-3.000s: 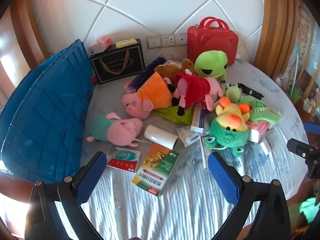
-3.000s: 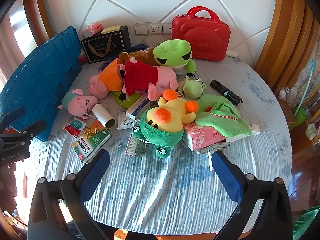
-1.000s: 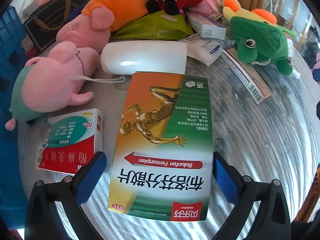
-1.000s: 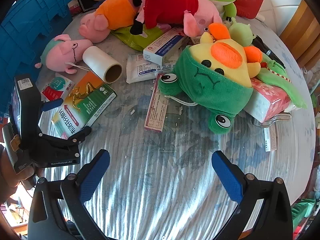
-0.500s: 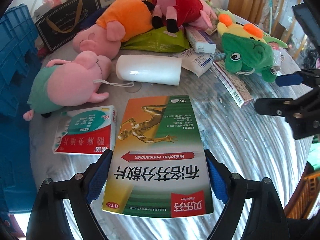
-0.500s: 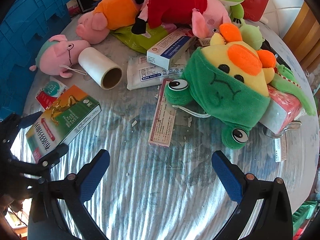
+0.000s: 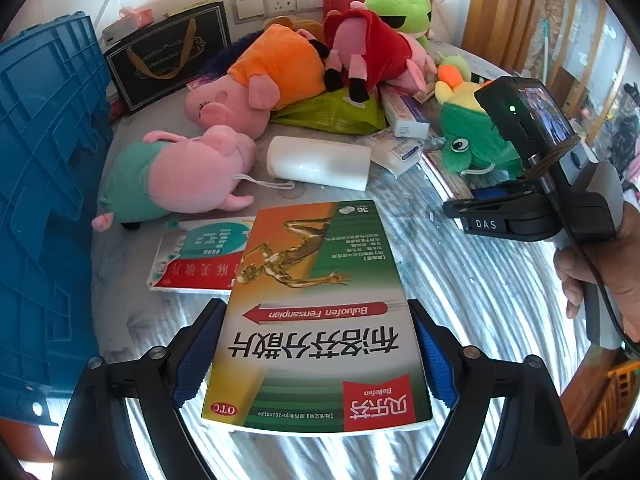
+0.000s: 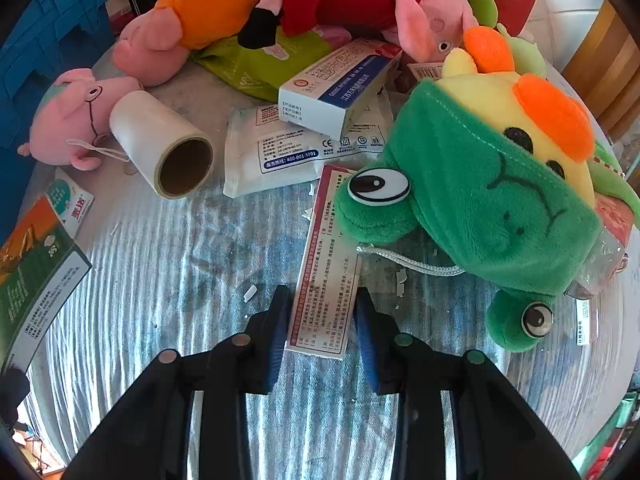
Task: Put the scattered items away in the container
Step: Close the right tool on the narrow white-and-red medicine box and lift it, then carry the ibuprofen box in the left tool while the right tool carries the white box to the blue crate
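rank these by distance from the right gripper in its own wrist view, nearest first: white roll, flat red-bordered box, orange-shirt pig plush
1. Flat red-bordered box: between the right gripper fingers, dead ahead.
2. White roll: ahead and left, lying on its side, open end toward the camera.
3. Orange-shirt pig plush: far back left, by the blue crate.

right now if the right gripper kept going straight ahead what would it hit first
The right gripper already has the long flat red-bordered box between its fingers. Straight on, it would likely meet the white sachet packet next, with the green frog plush just to the right; depth is uncertain.
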The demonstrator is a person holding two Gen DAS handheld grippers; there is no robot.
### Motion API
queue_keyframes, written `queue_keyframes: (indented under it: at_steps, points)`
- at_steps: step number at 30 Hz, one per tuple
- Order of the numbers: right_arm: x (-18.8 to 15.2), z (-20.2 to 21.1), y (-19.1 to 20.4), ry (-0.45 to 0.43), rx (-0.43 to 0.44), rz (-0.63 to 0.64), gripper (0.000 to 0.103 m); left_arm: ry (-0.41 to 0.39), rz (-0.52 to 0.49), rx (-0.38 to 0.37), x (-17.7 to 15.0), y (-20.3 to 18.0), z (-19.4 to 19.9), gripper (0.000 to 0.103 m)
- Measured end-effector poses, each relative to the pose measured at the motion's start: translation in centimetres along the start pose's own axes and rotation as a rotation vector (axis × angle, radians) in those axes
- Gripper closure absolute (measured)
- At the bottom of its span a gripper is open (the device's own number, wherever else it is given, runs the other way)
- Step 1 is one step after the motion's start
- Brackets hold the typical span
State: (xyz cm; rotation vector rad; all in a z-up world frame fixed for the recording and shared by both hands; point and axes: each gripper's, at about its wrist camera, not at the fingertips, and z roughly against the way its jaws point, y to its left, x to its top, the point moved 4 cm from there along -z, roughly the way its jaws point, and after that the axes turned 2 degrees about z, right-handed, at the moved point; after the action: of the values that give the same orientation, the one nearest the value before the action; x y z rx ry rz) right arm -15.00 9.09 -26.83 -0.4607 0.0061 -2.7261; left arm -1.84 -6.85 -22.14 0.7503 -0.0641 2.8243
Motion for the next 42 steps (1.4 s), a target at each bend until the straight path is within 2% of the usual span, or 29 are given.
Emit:
queue_keyframes:
  at_steps: [6,17,19,25,27,37,42]
  points:
    - [-0.6,1.6,0.3,-0.004,0.051,0.017,0.074,-0.017,0.014,0.015,0.3,0.0,1.0,0.015]
    - [-1.2,7.0,-0.1,-0.057,0.085,0.076,0.075,-0.064,0.031,0.045,1.5,-0.9,3.6,0.015]
    - [-2.0,8.9,-1.1,-0.076,0.090,0.081,0.075,-0.082,0.036,0.048,2.0,-1.2,4.6,0.015]
    - [-1.6,14.9,-3.0,-0.140,0.095,0.096,0.075,-0.145,0.049,0.056,3.8,-2.3,7.8,0.015]
    - [-0.8,15.9,-2.3,-0.162,0.093,0.103,0.075,-0.166,0.053,0.061,4.6,-2.7,8.9,0.015]
    - [-0.5,24.4,-5.2,-0.272,0.088,0.112,0.075,-0.287,0.066,0.096,8.1,-4.9,15.2,0.015]
    - [-0.5,27.3,-6.4,-0.316,0.086,0.124,0.075,-0.338,0.072,0.123,9.5,-5.9,18.0,0.015]
